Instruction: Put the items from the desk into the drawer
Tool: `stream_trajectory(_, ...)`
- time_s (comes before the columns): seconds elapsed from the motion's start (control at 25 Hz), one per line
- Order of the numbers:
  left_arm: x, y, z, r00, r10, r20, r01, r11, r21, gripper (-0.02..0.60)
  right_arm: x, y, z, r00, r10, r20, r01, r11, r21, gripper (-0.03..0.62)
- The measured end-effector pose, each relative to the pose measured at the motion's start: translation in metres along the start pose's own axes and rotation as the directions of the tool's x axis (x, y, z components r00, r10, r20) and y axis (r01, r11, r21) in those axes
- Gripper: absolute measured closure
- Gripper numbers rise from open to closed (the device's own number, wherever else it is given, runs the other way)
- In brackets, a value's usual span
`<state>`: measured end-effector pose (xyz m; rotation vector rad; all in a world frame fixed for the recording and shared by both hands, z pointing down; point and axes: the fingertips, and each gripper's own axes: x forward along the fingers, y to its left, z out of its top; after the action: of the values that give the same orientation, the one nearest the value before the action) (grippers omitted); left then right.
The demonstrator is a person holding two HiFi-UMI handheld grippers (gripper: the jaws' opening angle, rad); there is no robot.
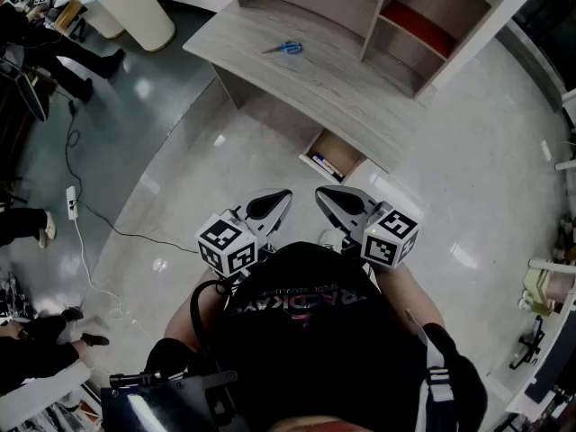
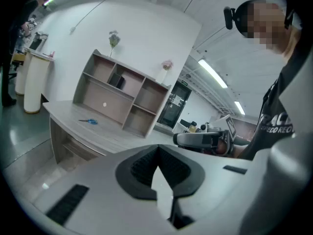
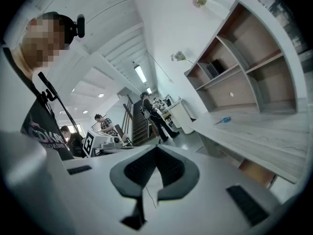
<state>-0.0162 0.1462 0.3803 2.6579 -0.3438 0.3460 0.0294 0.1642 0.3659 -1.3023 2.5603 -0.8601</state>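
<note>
Blue-handled scissors (image 1: 286, 48) lie on the grey wooden desk (image 1: 351, 93), far ahead of me. They also show as small blue scissors (image 2: 88, 121) in the left gripper view and as scissors (image 3: 224, 120) in the right gripper view. Below the desk's front edge a drawer (image 1: 331, 157) stands pulled out with a dark pen-like item inside. My left gripper (image 1: 281, 196) and right gripper (image 1: 324, 193) are held side by side close to my body, well short of the desk. Both are shut with nothing between the jaws.
An open-shelf hutch (image 1: 378, 7) stands on the back of the desk. A white rounded counter (image 1: 135, 7) is at the far left. A cable and power strip (image 1: 72, 202) lie on the glossy floor to the left, near several people's legs (image 1: 27, 223).
</note>
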Motion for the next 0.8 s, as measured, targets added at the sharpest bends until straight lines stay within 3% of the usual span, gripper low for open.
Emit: stream_trajectory(0.8,-0.012,0.001,-0.007,1.000,0.003,0.013,-0.003,1.000,-0.015,0.571,0.010,0.011,-0.008,0.999,0.033,-0.019,-0.033,0.999,0.005,0.576)
